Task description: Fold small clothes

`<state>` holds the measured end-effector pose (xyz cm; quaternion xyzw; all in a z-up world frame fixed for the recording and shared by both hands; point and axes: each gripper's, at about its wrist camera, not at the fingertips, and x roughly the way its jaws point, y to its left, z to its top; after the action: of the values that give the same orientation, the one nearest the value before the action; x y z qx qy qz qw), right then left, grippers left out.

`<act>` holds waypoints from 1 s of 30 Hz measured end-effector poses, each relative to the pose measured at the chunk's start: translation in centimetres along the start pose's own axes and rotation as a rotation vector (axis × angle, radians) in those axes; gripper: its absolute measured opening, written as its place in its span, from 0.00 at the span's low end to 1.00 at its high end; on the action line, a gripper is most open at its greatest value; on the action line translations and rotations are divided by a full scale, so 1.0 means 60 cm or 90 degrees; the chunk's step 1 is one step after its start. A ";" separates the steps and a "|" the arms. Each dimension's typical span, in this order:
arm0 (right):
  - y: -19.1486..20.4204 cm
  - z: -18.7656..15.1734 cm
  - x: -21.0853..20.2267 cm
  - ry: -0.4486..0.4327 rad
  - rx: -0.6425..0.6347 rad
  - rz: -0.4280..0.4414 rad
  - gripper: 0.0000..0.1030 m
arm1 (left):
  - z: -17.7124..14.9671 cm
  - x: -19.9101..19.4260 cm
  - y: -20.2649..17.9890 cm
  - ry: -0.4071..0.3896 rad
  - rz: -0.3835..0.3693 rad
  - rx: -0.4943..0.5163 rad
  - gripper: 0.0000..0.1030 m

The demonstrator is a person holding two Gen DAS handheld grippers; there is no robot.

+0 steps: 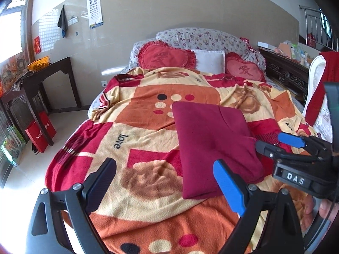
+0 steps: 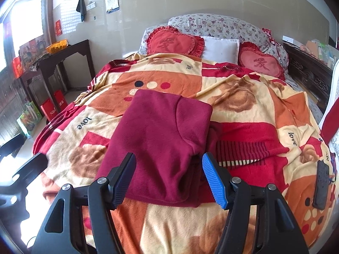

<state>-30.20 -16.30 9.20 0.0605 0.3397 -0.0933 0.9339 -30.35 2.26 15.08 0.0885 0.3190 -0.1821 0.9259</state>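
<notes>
A dark red fleece garment [image 1: 214,146] lies folded into a rough rectangle on the patterned blanket [image 1: 137,116]; it also shows in the right wrist view [image 2: 161,146]. My left gripper [image 1: 167,182] is open and empty, above the blanket at the garment's near left corner. My right gripper [image 2: 169,177] is open and empty, just above the garment's near edge, and shows at the right of the left wrist view [image 1: 273,142].
The blanket [image 2: 254,110] covers a bed with two red heart cushions [image 2: 173,42] and a white pillow [image 2: 220,48] at the head. A black phone [image 2: 322,186] lies at the blanket's right. A dark wooden table [image 1: 38,84] stands left, red bags [image 1: 40,135] beneath.
</notes>
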 end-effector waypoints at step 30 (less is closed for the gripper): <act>-0.063 0.050 0.115 0.045 0.015 0.000 0.45 | 0.075 0.199 -0.043 0.064 -0.037 0.005 0.93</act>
<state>-23.97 -21.46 6.86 0.0744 0.3712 -0.0952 0.9207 -20.16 -4.71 11.03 0.0916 0.3670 -0.2053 0.9026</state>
